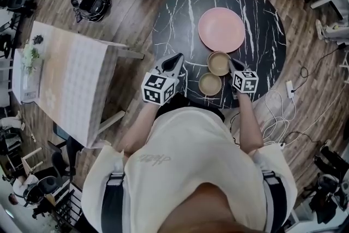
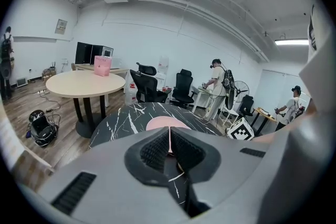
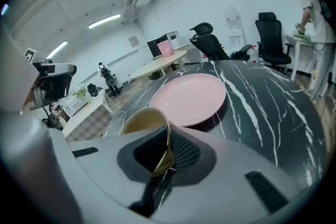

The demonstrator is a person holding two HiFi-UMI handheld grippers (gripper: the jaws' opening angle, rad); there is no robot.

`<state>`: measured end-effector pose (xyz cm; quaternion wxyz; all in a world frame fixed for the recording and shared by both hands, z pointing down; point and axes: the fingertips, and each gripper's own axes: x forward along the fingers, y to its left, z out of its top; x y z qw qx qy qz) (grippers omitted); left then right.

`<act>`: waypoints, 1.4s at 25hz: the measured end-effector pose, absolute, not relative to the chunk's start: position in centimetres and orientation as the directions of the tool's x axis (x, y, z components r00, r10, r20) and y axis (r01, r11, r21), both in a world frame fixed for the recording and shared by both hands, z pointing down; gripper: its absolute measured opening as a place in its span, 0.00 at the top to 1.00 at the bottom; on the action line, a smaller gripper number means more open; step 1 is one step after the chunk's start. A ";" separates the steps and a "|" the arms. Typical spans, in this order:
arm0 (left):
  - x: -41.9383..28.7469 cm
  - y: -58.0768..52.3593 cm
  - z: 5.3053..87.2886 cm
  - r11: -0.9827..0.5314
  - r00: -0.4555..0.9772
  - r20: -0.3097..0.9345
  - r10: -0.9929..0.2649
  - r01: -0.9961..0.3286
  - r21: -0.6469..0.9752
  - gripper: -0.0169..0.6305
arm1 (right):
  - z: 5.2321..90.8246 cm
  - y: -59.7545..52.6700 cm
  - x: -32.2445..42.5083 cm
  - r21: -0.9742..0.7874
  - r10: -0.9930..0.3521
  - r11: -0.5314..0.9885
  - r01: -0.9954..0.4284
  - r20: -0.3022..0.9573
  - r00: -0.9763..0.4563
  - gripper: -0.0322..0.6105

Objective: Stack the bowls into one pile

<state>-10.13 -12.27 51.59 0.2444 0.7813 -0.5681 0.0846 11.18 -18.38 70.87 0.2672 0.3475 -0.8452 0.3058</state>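
Right gripper (image 1: 231,64) jaws pinching the rim of a tan bowl (image 1: 218,63) just beside the pink plate (image 1: 221,29), second tan bowl (image 1: 210,84) farther from the plate, left gripper (image 1: 176,59) jaws pressed together (nothing between them), black marble bench (image 1: 262,41)

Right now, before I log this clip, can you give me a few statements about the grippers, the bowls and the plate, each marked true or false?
1. The right gripper is shut on the rim of a tan bowl. True.
2. The left gripper holds the second bowl. False: its jaws are together with nothing between them, and that bowl sits on the table.
3. The two bowls are already one pile. False: they are side by side, not nested.
4. A pink plate lies on the black marble table. True.
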 end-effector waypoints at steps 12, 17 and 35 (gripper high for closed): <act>-10.8 -12.6 52.3 -0.194 0.310 0.435 -0.846 -0.937 0.291 0.94 | 72.8 -18.6 11.0 -0.322 -0.389 0.586 -0.744 0.693 -0.607 0.90; -11.1 -12.3 52.8 -0.183 0.304 0.445 -0.842 -0.938 0.293 0.94 | 72.8 -19.3 10.7 -0.304 -0.394 0.603 -0.737 0.690 -0.607 0.90; -10.1 -13.9 51.7 -0.274 0.378 0.395 -0.837 -0.915 0.296 0.94 | 68.7 -20.1 11.6 -0.261 -0.487 0.589 -0.765 0.641 -0.593 0.88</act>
